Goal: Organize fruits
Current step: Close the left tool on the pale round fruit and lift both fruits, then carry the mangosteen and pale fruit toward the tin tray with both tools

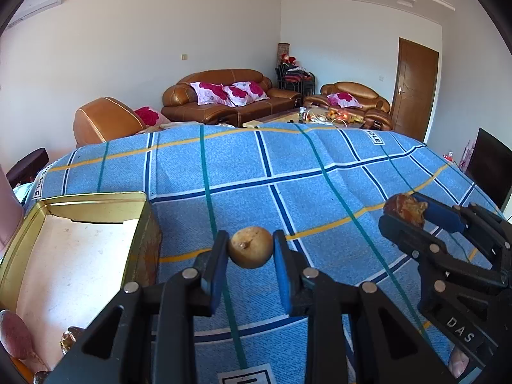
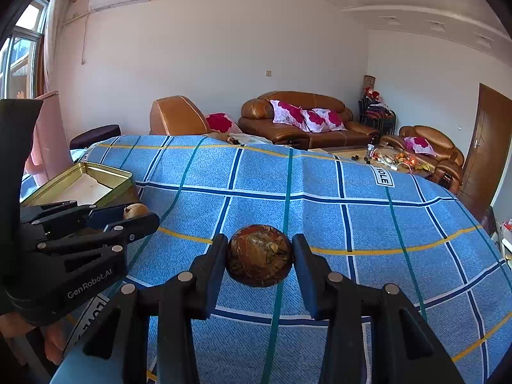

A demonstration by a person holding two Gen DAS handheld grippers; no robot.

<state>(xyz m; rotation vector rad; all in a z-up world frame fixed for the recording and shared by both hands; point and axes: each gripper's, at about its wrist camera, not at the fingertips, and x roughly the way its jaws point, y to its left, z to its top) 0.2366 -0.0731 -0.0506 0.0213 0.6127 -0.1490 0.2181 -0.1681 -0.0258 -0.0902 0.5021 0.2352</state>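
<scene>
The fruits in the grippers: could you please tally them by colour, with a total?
Tan: 1, the round fruit in the left gripper.
Dark reddish-brown: 1, the mottled fruit in the right gripper.
Total: 2 fruits held, both above the blue cloth; the gold tin beside them shows none inside.

Desk (image 1: 320, 160) draped in blue checked cloth (image 2: 320, 211) with yellow and green stripes; open gold tin (image 1: 140, 224) resting at left edge.
</scene>
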